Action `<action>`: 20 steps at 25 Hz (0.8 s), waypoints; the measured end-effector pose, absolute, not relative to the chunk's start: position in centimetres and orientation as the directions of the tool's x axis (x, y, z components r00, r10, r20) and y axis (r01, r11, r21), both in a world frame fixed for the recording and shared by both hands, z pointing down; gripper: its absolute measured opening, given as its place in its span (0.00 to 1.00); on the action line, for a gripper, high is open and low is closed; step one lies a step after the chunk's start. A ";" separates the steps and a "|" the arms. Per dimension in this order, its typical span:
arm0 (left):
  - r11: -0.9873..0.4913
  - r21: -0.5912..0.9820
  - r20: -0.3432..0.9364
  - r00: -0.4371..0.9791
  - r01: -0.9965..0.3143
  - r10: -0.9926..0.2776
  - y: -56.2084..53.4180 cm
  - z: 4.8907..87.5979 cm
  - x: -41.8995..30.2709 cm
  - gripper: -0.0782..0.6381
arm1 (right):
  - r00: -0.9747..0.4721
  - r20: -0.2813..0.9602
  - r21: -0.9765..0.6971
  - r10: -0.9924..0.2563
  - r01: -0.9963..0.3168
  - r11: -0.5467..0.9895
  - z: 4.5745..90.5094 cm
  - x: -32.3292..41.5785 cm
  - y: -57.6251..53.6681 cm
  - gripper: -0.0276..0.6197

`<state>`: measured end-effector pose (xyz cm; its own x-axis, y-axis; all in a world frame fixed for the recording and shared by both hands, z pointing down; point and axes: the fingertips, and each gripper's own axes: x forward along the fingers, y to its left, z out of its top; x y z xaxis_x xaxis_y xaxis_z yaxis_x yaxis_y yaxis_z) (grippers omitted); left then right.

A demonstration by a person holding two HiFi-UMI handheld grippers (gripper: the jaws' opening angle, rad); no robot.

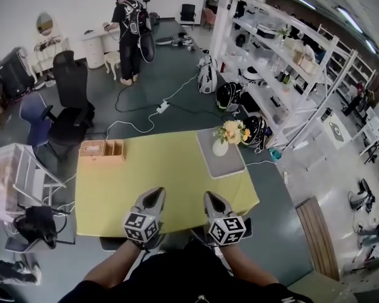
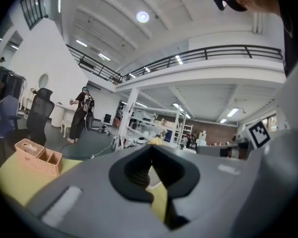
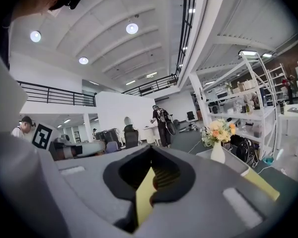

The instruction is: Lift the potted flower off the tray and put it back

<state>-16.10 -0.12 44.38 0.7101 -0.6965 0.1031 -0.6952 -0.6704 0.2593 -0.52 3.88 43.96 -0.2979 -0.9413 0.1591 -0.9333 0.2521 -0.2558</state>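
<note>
The potted flower [image 1: 231, 134], orange and cream blooms in a white vase, stands upright on the grey tray [image 1: 232, 163] at the far right of the yellow table [image 1: 158, 169]. In the right gripper view the flower [image 3: 218, 135] stands ahead to the right, well beyond the jaws. My left gripper [image 1: 155, 198] and right gripper [image 1: 213, 199] hover side by side over the table's near edge, far from the tray. Both are shut with nothing between their jaws. The left gripper [image 2: 151, 148] and the right gripper [image 3: 151, 150] each show their tips meeting.
A wooden compartment box [image 1: 102, 150] sits at the table's far left corner. White shelving [image 1: 284, 62] runs along the right behind the table. A black office chair [image 1: 72, 100] stands at the left, and a person [image 1: 129, 30] stands far back. Cables cross the floor.
</note>
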 end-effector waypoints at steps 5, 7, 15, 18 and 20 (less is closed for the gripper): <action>-0.678 0.256 0.105 0.717 -0.689 -0.689 0.5 45.0 -16.4 0.12 | -0.266 0.152 -0.233 -0.952 -0.946 0.227 44.2 -1.2 5.1 0.05; -0.679 0.253 0.105 0.717 -0.689 -0.689 0.7 44.9 -16.4 0.12 | -0.259 0.150 -0.225 -0.954 -0.949 0.222 44.2 -1.4 5.5 0.05; -0.673 0.266 0.097 0.714 -0.690 -0.693 1.2 44.9 -17.0 0.12 | -0.258 0.161 -0.209 -0.953 -0.952 0.223 44.2 -2.6 5.8 0.05; -0.671 0.268 0.097 0.712 -0.691 -0.695 1.3 44.9 -17.3 0.12 | -0.257 0.157 -0.205 -0.954 -0.953 0.223 43.9 -2.7 5.8 0.05; -0.669 0.268 0.099 0.710 -0.694 -0.697 1.3 45.0 -17.7 0.12 | -0.257 0.156 -0.205 -0.954 -0.953 0.223 43.9 -2.9 5.8 0.05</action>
<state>-17.66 1.34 44.98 0.7100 -0.6972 0.0990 -0.6938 -0.6685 0.2678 -2.89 5.84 43.89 -0.2565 -0.9539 0.1557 -0.9531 0.2229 -0.2047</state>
